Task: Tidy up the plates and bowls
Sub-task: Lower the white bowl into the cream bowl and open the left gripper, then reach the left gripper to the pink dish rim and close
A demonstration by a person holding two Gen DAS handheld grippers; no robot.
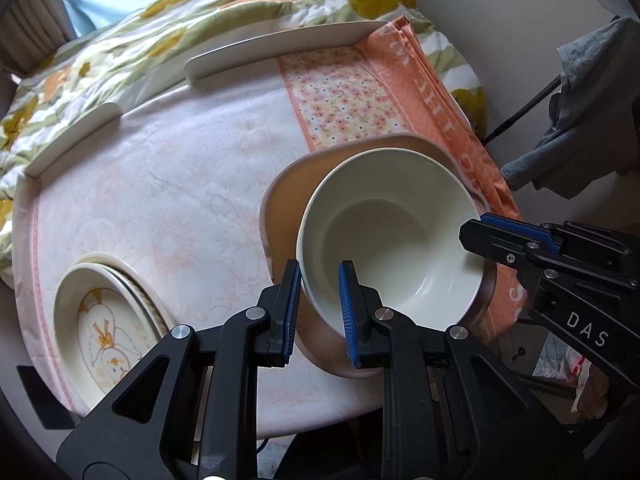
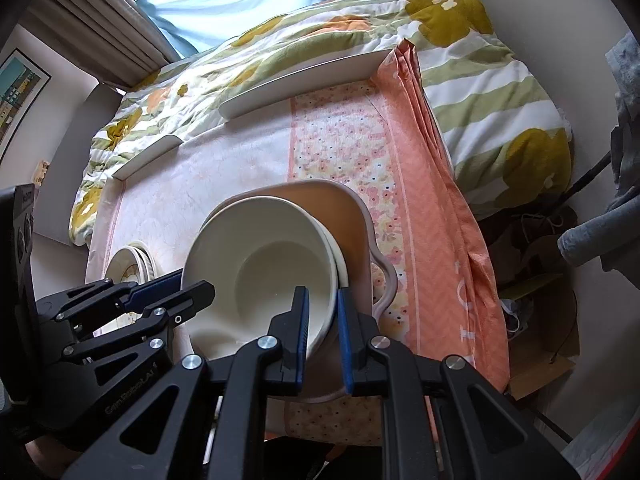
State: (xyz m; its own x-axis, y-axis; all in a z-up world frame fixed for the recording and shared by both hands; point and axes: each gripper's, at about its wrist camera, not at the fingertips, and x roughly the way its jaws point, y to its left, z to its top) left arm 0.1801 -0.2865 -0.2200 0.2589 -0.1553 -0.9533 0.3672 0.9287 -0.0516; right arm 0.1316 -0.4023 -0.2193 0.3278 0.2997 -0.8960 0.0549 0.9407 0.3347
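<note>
A: What do the grabbers hold?

B: The left gripper (image 1: 319, 312) has its two blue pads (image 1: 347, 312) on the rim of the white bowl (image 1: 390, 236). One pad is inside the bowl and one is outside, and the jaws look clamped on the rim. The right gripper (image 2: 322, 340) does the same on the other side of the rim, one pad in and one pad out.

A: What does the bowl look like?

B: It is creamy white, round and deep, with a flat bottom. Nothing is inside it. It tilts a bit. In the right view a second white bowl (image 2: 340, 260) peeks out under it.

A: Where is it?

B: It is over a pale pink dish (image 1: 280, 192) with a curvy edge and a small handle (image 2: 386, 280).

A: What else is there?

B: Off to the left, well apart, sits a stack of plates (image 1: 100, 320). The top one has a yellow chick picture. All of it is on a table with a white and orange flowery cloth (image 1: 180, 184).
</note>
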